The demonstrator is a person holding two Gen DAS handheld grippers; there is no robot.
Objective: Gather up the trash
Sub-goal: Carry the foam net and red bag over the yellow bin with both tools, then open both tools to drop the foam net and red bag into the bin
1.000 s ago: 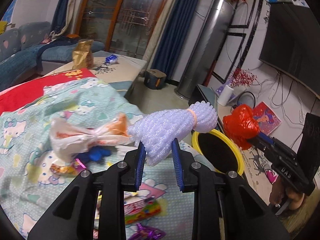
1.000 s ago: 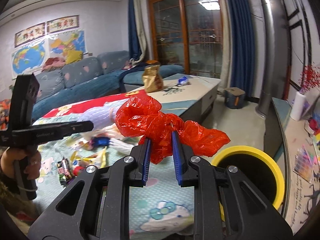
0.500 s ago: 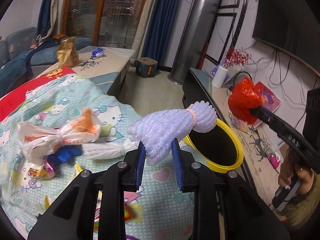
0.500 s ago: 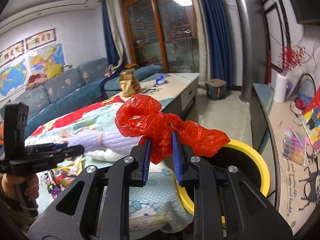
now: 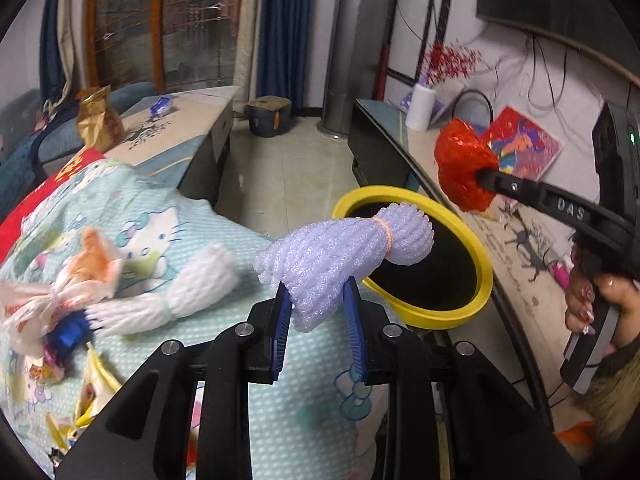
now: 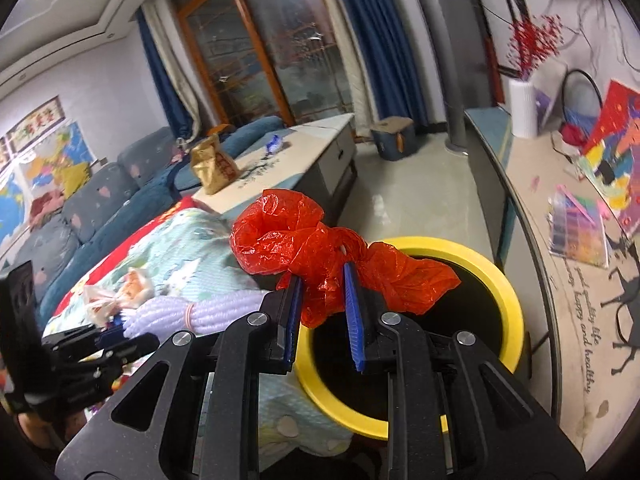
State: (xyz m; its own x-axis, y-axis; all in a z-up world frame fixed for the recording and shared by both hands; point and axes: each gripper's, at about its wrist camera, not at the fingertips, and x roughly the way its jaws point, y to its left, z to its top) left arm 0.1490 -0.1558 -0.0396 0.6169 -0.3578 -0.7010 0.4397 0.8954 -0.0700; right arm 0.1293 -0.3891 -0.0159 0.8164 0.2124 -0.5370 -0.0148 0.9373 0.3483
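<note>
Only left view [image 5: 592, 312] shows hand gripping handle.

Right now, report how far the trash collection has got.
Nothing visibly binned yet. In hand: left tool grips the purple foam net, right tool the red plastic bag, both near the yellow bin. Left: white foam net and wrappers on the blanket.

A big window [image 6: 260, 56] with blue curtains [image 6: 360, 36] sat at the top. A blue sofa [image 6: 80, 216] was left, pale floor [image 6: 420, 196] in the middle.
</note>
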